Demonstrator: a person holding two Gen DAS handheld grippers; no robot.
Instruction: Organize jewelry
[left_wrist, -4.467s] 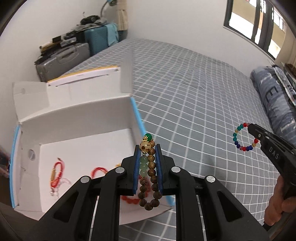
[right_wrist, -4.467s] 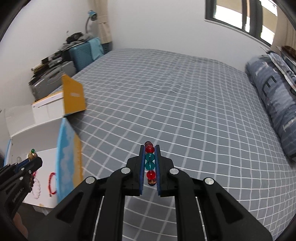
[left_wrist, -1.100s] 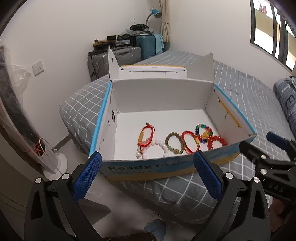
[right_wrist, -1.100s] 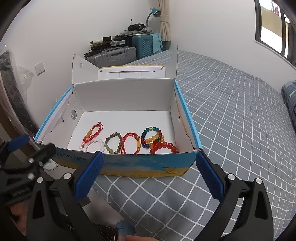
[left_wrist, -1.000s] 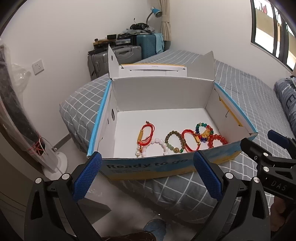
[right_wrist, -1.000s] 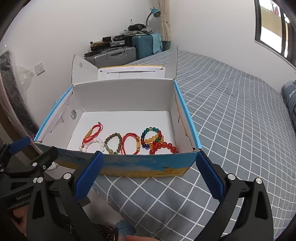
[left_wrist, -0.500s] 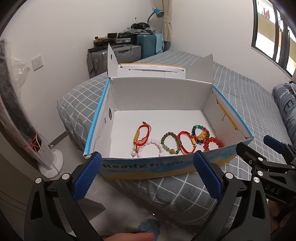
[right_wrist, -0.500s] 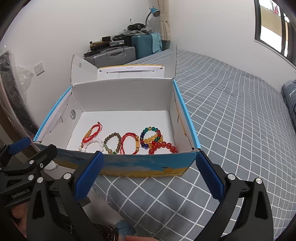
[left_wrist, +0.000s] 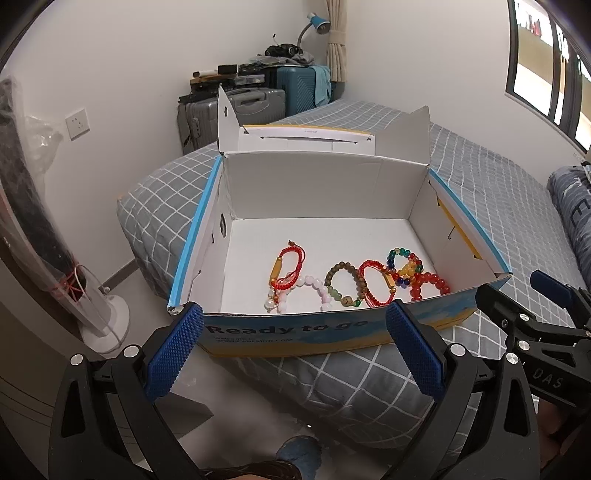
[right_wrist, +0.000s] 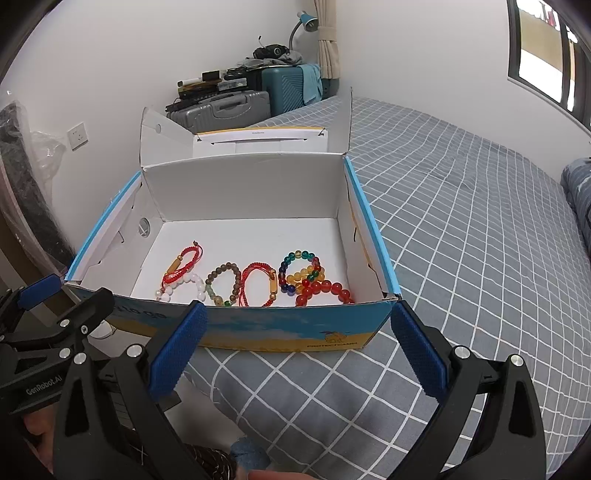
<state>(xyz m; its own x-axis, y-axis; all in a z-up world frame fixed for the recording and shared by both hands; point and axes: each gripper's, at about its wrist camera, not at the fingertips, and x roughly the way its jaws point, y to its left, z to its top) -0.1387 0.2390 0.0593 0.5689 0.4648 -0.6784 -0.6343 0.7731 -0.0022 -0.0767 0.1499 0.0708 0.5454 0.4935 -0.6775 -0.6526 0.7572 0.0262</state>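
- The bed (right_wrist: 461, 229), under a grey checked cover, fills the right of the room; only the right wrist view takes in its long open stretch, while the left wrist view catches the floor and a white fan base (left_wrist: 105, 325) at the near left.
- One open cardboard box (left_wrist: 317, 328) sits at the bed's near corner, flaps up; the left view reads "Ready to go" on its near wall, the right view shows that wall's other end with a small logo (right_wrist: 334, 338).
- Two suitcases stand at the far wall, one grey (right_wrist: 225, 109) and one teal (right_wrist: 286, 90).
- The left gripper (left_wrist: 293, 347) hovers short of the box's near wall, fingers spread wide and holding nothing; the right gripper (right_wrist: 299, 345) does the same from the right, equally spread and empty. Each view shows the other gripper at its edge.
- Six bracelets lie in a row on the box floor near the front wall, left to right: a red cord bracelet (right_wrist: 183, 264), a pale bead bracelet (right_wrist: 188, 282) touching it, a brown bead bracelet (right_wrist: 223, 282), a second red cord one (right_wrist: 258, 282), a multicolour bead bracelet (right_wrist: 301, 271), and a red bead bracelet (right_wrist: 327, 291) overlapping it.
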